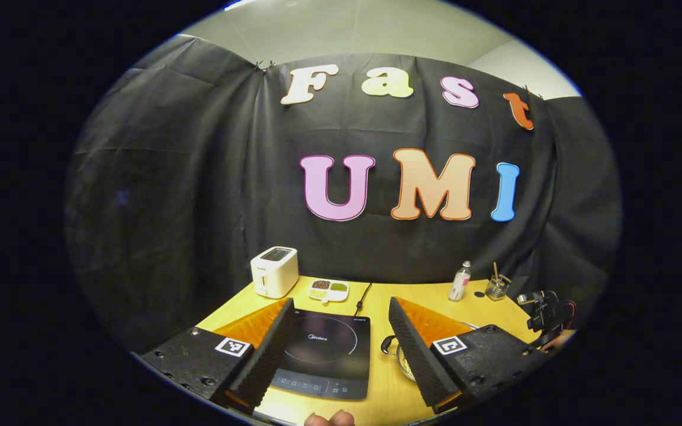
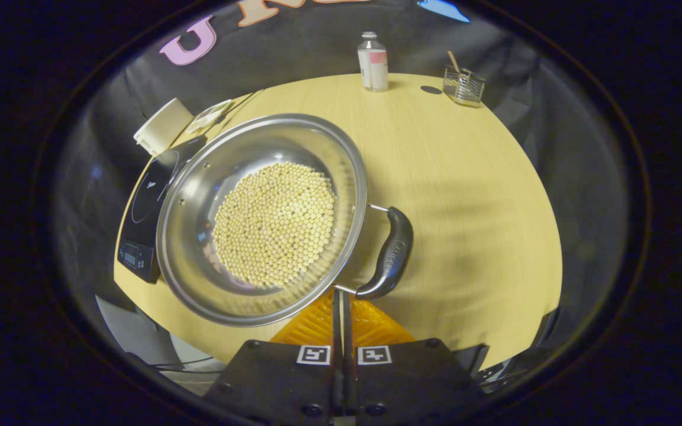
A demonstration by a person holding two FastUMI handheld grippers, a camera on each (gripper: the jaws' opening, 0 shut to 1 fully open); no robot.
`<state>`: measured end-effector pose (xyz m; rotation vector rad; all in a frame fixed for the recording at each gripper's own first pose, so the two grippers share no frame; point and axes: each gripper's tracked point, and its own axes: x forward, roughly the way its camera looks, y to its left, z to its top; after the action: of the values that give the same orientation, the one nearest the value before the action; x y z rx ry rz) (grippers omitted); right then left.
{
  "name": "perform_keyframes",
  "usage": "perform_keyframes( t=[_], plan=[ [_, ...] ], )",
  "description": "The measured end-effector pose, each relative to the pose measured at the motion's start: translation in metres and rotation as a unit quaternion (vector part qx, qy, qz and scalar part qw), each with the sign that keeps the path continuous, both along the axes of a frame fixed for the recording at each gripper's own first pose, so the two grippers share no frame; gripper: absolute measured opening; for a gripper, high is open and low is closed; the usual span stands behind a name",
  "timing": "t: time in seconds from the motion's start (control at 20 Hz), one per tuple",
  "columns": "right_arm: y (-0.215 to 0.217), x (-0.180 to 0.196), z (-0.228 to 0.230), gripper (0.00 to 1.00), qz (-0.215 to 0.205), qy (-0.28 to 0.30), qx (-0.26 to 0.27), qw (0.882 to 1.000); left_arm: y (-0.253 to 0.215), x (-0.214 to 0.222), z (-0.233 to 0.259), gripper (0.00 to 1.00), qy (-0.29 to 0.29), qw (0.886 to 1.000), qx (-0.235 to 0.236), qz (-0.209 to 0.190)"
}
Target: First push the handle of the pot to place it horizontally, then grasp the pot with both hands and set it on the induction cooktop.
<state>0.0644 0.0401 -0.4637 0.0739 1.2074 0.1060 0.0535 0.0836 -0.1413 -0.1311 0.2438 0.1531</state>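
In the right gripper view, a steel pot (image 2: 199, 195) holding pale beans (image 2: 276, 222) sits on the wooden table. Its black side handle (image 2: 391, 254) points to the right and toward me. My right gripper (image 2: 341, 293) is shut with nothing held, its tips at the pot's near rim, right by the lower bracket of that handle. The black induction cooktop (image 2: 148, 204) lies just left of the pot. In the left gripper view, my left gripper (image 1: 341, 302) hangs open above the cooktop (image 1: 326, 355). The pot's edge (image 1: 403, 362) and other handle (image 1: 387, 344) peek past its right finger.
A white toaster (image 1: 274, 271) and a divided snack tray (image 1: 328, 290) stand behind the cooktop. A small bottle (image 2: 372, 62) and a glass holder with a stick (image 2: 463, 86) sit at the table's far edge. The table (image 2: 465, 207) is bare to the pot's right.
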Motion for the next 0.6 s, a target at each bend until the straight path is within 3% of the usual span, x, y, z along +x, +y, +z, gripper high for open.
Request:
perform_keyframes(
  t=[0.3,0.45,0.55,0.6],
  plan=[
    [-0.02,0.033,-0.009,0.02,0.018,-0.014,-0.008,1.0,-0.022,-0.023,-0.01,0.96,0.032,0.999,0.008,0.011],
    [-0.026,0.048,-0.009,0.0,0.002,-0.019,-0.005,1.0,-0.024,-0.022,-0.009,0.96,0.038,0.999,0.015,-0.001],
    [-0.028,0.048,-0.007,0.07,-0.014,-0.023,-0.008,1.0,-0.027,-0.018,-0.01,0.96,0.039,0.999,0.015,-0.016],
    [-0.031,0.046,-0.004,0.03,-0.02,-0.028,-0.017,0.999,-0.028,-0.016,-0.009,0.96,0.039,0.999,0.015,-0.026]
  ],
)
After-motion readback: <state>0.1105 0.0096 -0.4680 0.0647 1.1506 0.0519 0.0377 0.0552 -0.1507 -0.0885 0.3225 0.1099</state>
